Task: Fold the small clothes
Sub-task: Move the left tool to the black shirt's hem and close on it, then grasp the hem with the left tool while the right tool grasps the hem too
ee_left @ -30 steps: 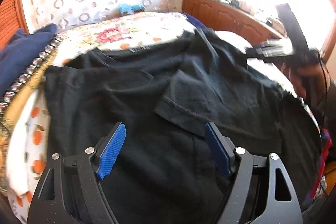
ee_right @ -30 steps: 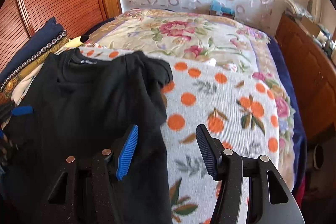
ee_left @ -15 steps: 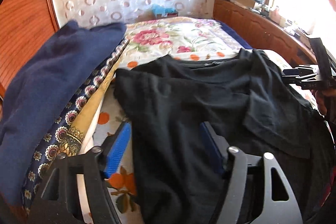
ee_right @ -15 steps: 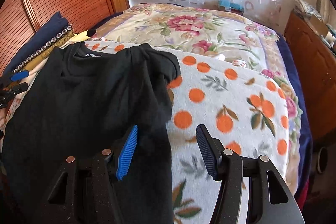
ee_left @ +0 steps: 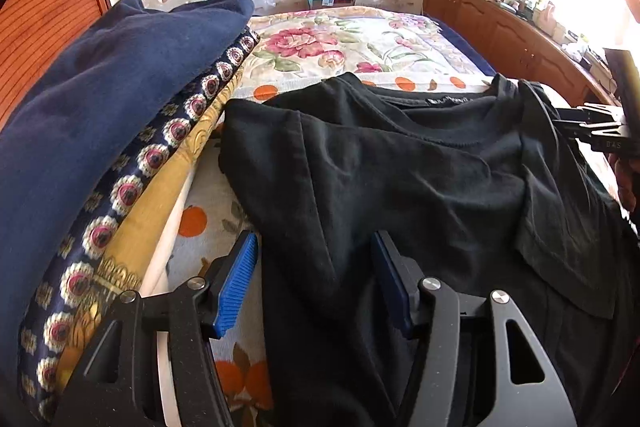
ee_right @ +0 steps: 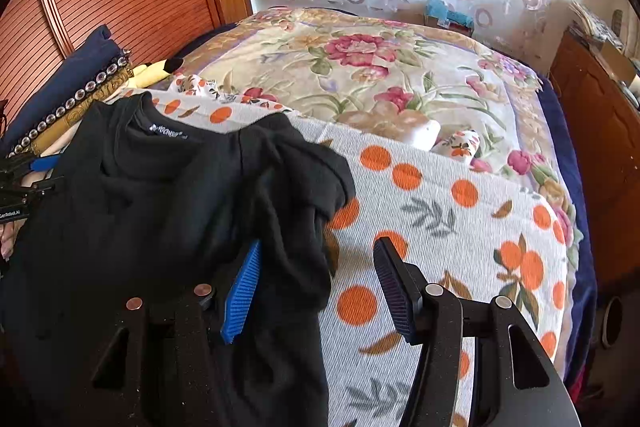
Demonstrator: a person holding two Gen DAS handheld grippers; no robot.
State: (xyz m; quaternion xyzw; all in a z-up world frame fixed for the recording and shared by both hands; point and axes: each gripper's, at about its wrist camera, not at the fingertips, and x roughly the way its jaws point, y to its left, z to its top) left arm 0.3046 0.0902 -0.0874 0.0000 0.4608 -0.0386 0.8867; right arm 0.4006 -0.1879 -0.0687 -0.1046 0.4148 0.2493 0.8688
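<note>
I have the black T-shirt (ee_left: 400, 179) spread on the bed's orange-dotted blanket (ee_right: 440, 211) for folding — my left hand-held gripper (ee_left: 314, 283) is closing astride its side edge, seemingly not yet pinching, while my right hand-held gripper (ee_right: 318, 287) stays spread over the opposite sleeve edge.

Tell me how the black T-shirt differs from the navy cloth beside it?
The black T-shirt lies spread open across the orange-dotted blanket, while the navy cloth sits folded on a pile at the bed's edge. The T-shirt is plain black with a neck label; the navy cloth is blue, topping a patterned fabric. Both claws straddle the T-shirt's edges, none the navy cloth. Both are dark and soft.
</note>
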